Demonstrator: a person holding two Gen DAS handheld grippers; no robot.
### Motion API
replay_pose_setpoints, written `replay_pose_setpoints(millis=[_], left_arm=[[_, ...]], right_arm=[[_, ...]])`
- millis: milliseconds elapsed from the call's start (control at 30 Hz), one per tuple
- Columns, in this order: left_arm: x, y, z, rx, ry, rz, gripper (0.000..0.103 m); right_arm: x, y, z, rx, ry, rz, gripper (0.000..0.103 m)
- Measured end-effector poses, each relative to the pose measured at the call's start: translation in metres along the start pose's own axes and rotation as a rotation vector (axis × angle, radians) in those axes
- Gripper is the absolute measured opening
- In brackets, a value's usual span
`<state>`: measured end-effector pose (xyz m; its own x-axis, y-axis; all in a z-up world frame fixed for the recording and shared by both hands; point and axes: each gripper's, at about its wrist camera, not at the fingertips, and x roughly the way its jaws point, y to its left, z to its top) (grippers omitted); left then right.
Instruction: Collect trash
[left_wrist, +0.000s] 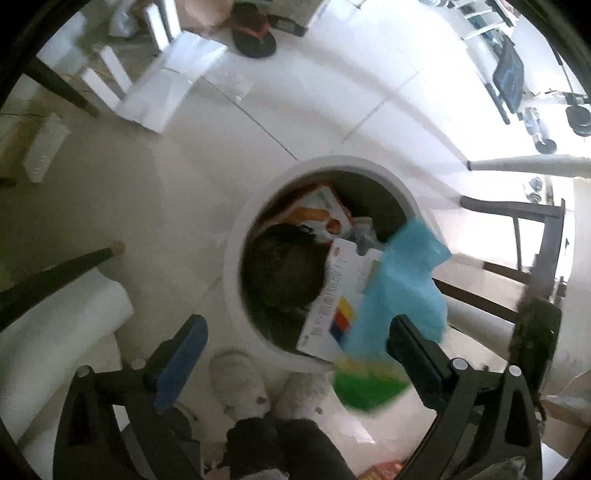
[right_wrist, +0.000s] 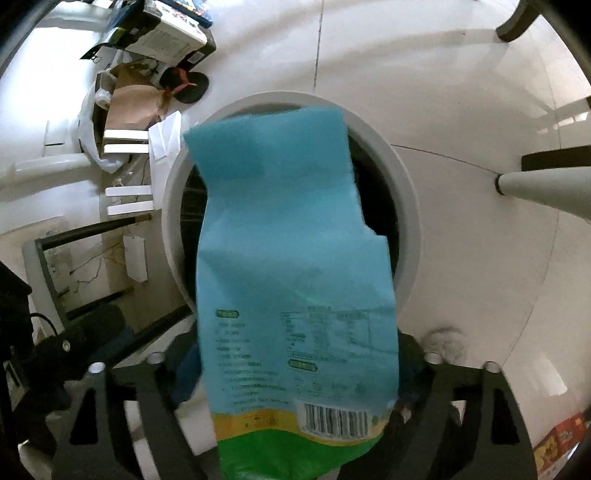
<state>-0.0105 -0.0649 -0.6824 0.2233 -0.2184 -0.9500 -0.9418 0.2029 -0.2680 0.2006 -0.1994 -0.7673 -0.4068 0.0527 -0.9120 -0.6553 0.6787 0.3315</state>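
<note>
A white tiled floor (left_wrist: 155, 206) fills both views, with dark furniture legs and loose white boxes around its edges. On it stands a round white trash bin (left_wrist: 236, 254) (right_wrist: 408, 206), open at the top and seen from above. Inside, in the left wrist view, lie an orange-and-white carton (left_wrist: 317, 214) at the far side, a dark rounded mass at the left, and a white box (left_wrist: 334, 295) with coloured squares leaning against the near wall.

A blue snack bag (right_wrist: 291, 258) (left_wrist: 402, 284) with a green and yellow bottom band and a barcode hangs over the bin's mouth, its top edge reaching toward the far rim. The right gripper (right_wrist: 295, 398) has the bag's lower part between its fingers; the bag hides the pads, so I cannot tell whether they clamp it.

The left gripper (left_wrist: 295, 350) stands wide apart with nothing between its blue-padded fingers, just near of the bin's rim. Below it, two pale fluffy slippers (left_wrist: 240, 384) rest on the floor beside the bin.
</note>
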Motion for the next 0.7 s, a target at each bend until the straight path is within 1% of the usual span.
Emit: replay_pose_setpoints(millis=[67, 133, 167, 267, 433, 500, 600, 700], left_arm=[[-0.011, -0.001, -0.007, 0.012, -0.042, 0.054, 0.101], [-0.022, -0.002, -0.021, 0.031, -0.077, 0.122, 0.101], [-0.027, -0.003, -0.03, 0.041, -0.091, 0.168, 0.101], [-0.041, -0.009, -0.057, 0.066, -0.108, 0.258, 0.101], [-0.072, -0.015, -0.1, 0.075, -0.114, 0.323, 0.101], [-0.096, -0.02, -0.117, 0.069, -0.127, 0.342, 0.101], [-0.135, -0.032, -0.141, 0.059, -0.15, 0.349, 0.101], [-0.183, -0.05, -0.167, 0.059, -0.181, 0.349, 0.101]], right_arm=[[-0.004, 0.006, -0.004, -0.02, -0.003, -0.012, 0.1], [-0.009, 0.007, -0.012, -0.029, 0.001, -0.039, 0.101], [-0.012, 0.008, -0.018, -0.037, 0.004, -0.058, 0.102], [-0.023, 0.007, -0.037, -0.055, 0.004, -0.114, 0.103], [-0.055, 0.008, -0.08, -0.102, -0.011, -0.202, 0.103], [-0.076, 0.011, -0.095, -0.121, -0.038, -0.229, 0.103], [-0.124, 0.019, -0.12, -0.15, -0.081, -0.249, 0.103], [-0.183, 0.034, -0.145, -0.21, -0.157, -0.257, 0.103]])
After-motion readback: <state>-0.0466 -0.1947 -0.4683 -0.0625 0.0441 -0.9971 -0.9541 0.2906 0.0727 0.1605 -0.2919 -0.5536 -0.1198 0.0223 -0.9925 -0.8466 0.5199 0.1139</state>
